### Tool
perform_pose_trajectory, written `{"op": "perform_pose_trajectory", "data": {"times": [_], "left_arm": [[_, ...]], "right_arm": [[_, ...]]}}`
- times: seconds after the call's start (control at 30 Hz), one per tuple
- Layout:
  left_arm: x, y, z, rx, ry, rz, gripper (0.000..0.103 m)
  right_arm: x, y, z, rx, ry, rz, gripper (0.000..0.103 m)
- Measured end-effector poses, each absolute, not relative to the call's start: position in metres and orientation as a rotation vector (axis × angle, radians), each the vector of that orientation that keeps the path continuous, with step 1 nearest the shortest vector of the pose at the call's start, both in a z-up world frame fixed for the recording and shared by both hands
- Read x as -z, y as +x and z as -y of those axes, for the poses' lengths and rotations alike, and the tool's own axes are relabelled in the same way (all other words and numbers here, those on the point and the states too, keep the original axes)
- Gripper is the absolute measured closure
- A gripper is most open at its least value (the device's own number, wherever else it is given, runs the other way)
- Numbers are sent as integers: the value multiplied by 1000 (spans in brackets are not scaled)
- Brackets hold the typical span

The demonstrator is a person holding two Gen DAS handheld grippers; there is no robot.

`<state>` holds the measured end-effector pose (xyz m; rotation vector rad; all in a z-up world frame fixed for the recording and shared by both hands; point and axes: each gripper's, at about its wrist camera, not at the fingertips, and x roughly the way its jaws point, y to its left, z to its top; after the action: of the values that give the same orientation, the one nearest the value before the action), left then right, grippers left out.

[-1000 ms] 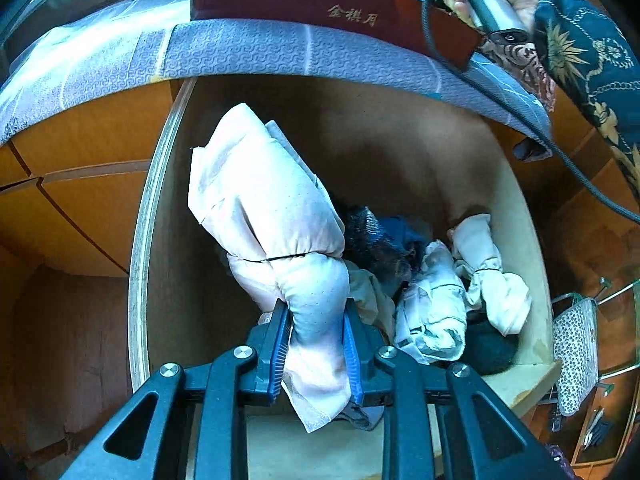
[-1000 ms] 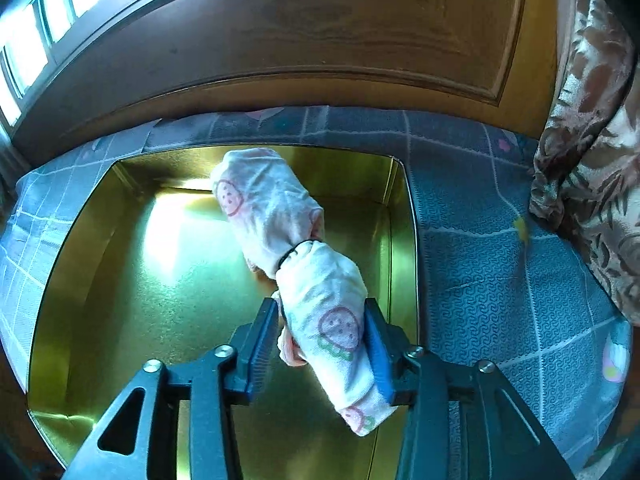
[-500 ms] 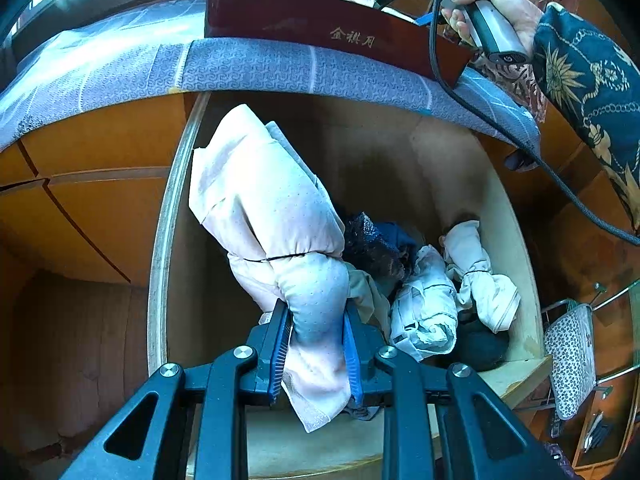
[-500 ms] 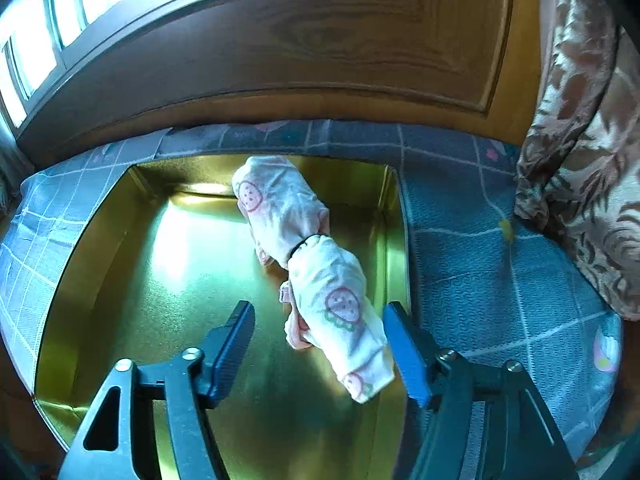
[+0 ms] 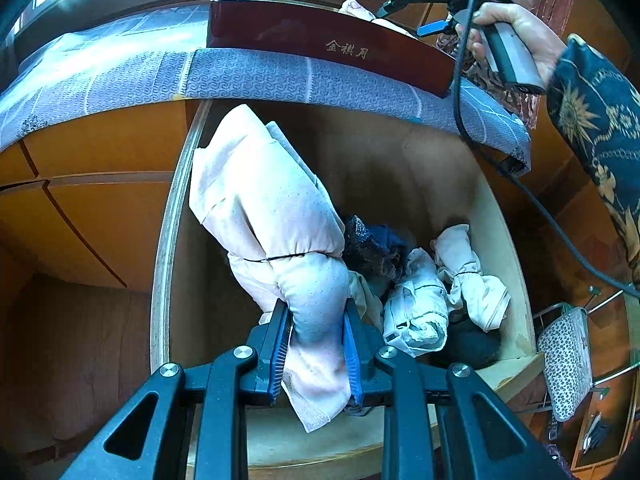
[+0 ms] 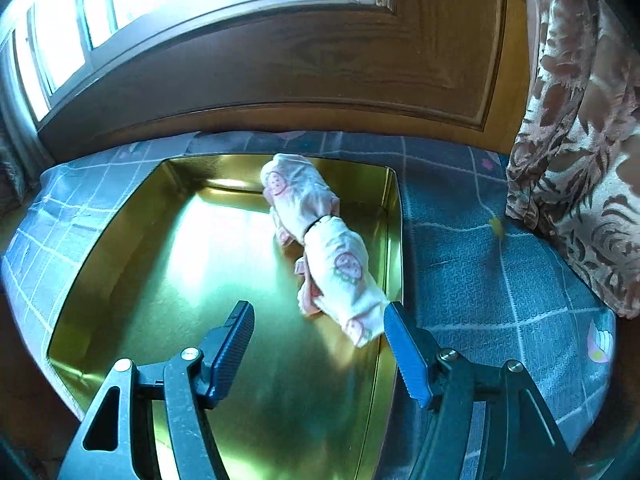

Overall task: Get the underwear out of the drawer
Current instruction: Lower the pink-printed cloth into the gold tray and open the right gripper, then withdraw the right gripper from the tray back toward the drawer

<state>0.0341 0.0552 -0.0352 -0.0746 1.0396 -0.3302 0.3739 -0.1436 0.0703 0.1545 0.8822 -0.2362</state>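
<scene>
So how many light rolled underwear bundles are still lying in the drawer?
2: one white roll mid-drawer and one beside it toward the right wall. Dark clothes may hide more.

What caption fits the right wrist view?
Open right gripper above a strawberry-print underwear bundle lying in a gold tray.

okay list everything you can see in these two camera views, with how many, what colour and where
pink bundle: one, pale pink, clamped in the left claw above the drawer
drawer: one, light wood, open
tied bundles: at least two, whitish, in the drawer's right corner
dark clothes: count unclear, behind them
strawberry bundle: one, white with pink prints, lying in the tin
tin: one, gold inside, dark red outside, on the cloth
cloth: one, blue-grey check
curtain: one, brown floral, right
left claw: shut
right claw: open, empty
hand: one, holding the right claw's handle
</scene>
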Motion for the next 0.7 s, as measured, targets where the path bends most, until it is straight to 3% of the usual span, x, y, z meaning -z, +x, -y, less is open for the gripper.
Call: {"op": "perform_pose_trajectory", "data": {"times": [0.7], "left_arm": [[34,26,-63,330,-89,-1023,79]], "right_arm": [[-73,329,125,184,105,-852,35]]}}
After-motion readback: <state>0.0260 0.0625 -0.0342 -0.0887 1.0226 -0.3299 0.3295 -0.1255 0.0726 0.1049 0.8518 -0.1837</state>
